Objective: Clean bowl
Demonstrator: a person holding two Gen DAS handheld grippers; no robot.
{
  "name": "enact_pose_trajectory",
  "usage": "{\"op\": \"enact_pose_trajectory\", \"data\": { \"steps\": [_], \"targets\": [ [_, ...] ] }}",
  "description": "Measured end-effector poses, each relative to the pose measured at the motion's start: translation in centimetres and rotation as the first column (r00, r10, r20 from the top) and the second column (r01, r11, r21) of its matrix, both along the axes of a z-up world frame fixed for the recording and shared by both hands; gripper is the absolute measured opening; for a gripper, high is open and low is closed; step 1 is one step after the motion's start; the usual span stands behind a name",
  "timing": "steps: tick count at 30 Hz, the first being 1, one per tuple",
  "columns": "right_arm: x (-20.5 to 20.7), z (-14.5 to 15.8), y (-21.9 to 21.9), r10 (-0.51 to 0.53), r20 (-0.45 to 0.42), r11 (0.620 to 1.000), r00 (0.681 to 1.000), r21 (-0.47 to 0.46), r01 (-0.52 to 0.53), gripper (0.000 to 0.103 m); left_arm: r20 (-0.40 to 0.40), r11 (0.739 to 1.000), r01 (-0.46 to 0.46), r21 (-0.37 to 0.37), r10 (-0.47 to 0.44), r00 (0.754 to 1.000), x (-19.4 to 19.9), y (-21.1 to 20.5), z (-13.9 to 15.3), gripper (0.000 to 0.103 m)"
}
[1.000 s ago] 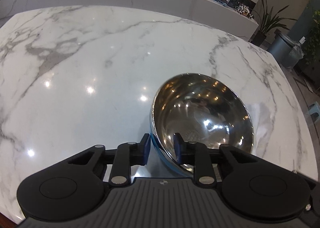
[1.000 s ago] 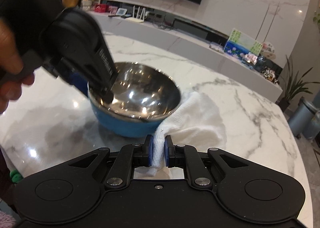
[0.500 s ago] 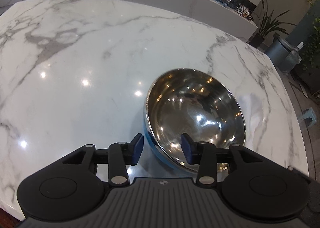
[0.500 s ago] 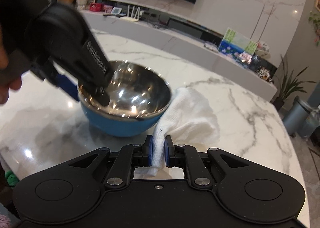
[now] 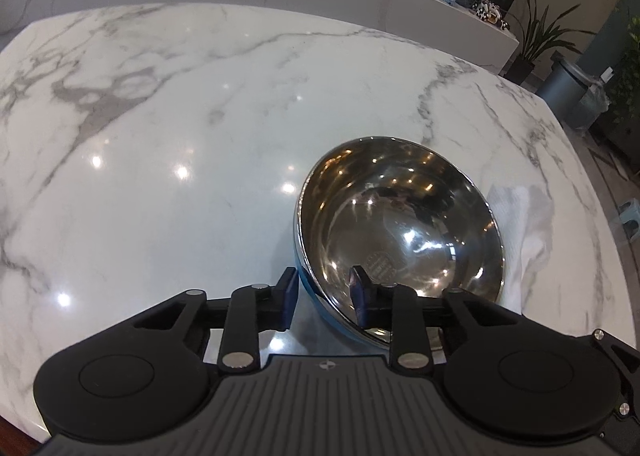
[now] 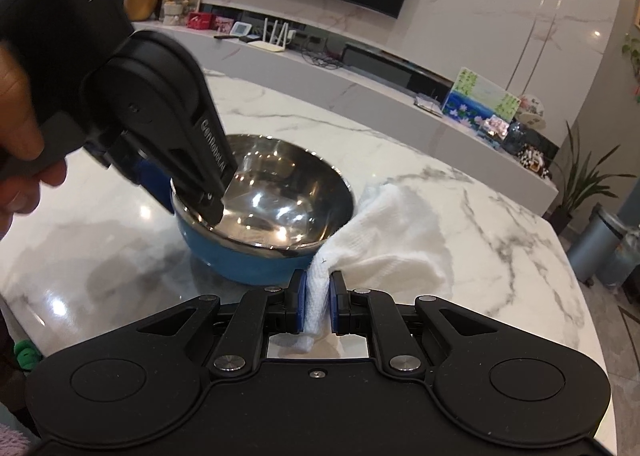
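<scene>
A steel bowl (image 5: 400, 224) with a blue outside (image 6: 256, 256) stands on the white marble table (image 5: 160, 136). My left gripper (image 5: 322, 298) is open and straddles the bowl's near rim, one finger inside and one outside. In the right wrist view it (image 6: 192, 196) comes in from the upper left over the rim. My right gripper (image 6: 318, 300) is shut on a white cloth (image 6: 396, 236) that lies on the table against the bowl's right side. The cloth also shows in the left wrist view (image 5: 524, 232) behind the bowl.
A long marble counter (image 6: 360, 72) with pictures, a router and small items runs behind the table. A grey bin (image 6: 600, 244) and a potted plant (image 6: 580, 176) stand on the floor to the right, past the table's edge.
My left gripper opened from a grip on the bowl's rim and stays open astride it. The bowl settled level on the table. My right gripper keeps its hold on the cloth.
</scene>
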State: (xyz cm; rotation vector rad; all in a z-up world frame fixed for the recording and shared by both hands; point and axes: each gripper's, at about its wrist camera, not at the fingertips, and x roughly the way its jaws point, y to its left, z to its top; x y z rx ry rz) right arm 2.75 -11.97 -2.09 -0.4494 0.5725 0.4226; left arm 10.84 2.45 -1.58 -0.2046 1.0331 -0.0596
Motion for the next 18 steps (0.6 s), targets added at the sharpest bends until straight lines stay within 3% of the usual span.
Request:
{"op": "enact_pose_trajectory", "data": {
  "steps": [7, 9, 11, 15, 18],
  "targets": [
    [0.1, -0.7, 0.0, 0.005, -0.039, 1.0, 0.999, -0.013, -0.005, 0.01, 0.011, 1.0, -0.01, 0.017, 0.01, 1.0, 0.0, 0.6, 0.1, 0.019],
    [0.2, -0.6, -0.1, -0.002, -0.029, 1.0, 1.0, -0.013, 0.002, 0.01, 0.011, 1.0, -0.017, -0.001, 0.017, 1.0, -0.2, 0.8, 0.2, 0.022],
    [0.5, -0.4, -0.4, -0.01, -0.012, 1.0, 1.0, -0.012, 0.01, 0.01, 0.008, 1.0, -0.016, -0.019, 0.016, 1.0, -0.4, 0.9, 0.3, 0.036],
    [1.1, 0.1, -1.1, -0.009, 0.046, 1.0, 0.999, -0.023, 0.01, 0.01, -0.016, 0.998, 0.001, -0.063, -0.002, 1.0, -0.8, 0.6, 0.2, 0.037],
    [1.3, 0.3, -1.3, 0.0, 0.054, 1.0, 0.999, -0.02, 0.001, 0.01, -0.018, 0.999, 0.008, -0.051, -0.009, 1.0, -0.8, 0.3, 0.0, 0.037]
  ]
}}
